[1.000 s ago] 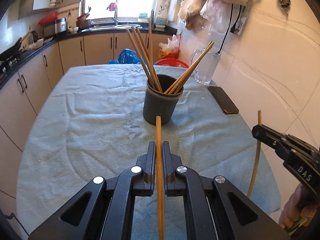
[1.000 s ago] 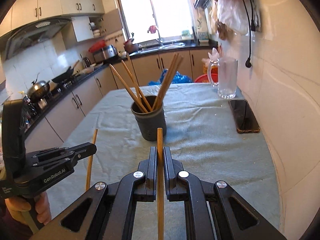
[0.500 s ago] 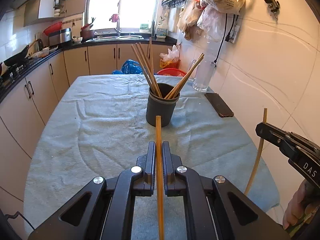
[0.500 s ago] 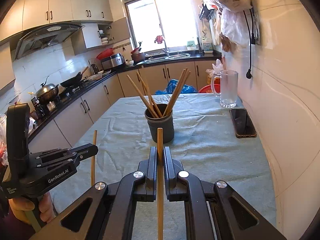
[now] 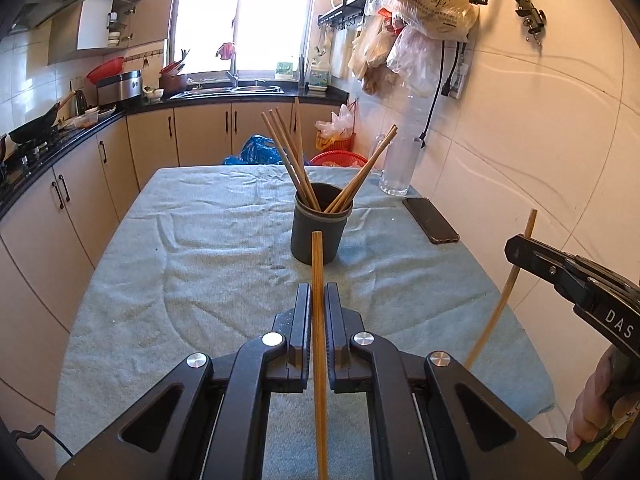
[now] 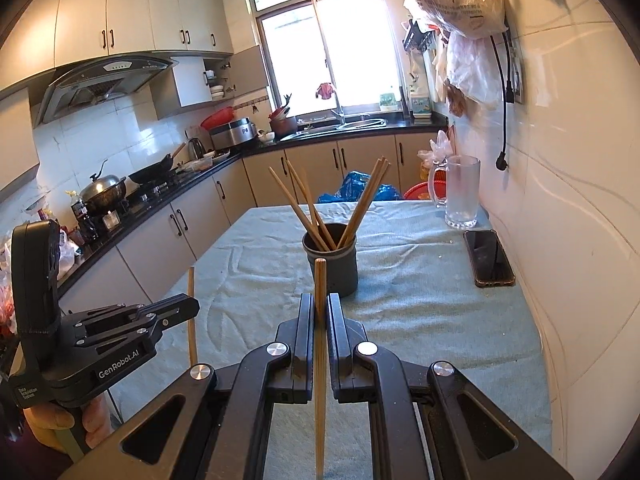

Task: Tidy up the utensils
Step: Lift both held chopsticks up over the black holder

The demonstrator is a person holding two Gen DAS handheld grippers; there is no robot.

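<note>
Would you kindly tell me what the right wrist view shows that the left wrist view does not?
Only the right wrist view shows the steel range hood and the lidded metal pot. Only the left wrist view shows the black clamp on the wall. Both show the dark round cup of wooden chopsticks, the black phone, and each gripper, left gripper and right gripper, shut on one chopstick.

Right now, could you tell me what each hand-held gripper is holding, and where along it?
Each holds one chopstick near mid-length: left hand-held gripper, left chopstick; right hand-held gripper, right chopstick.
</note>
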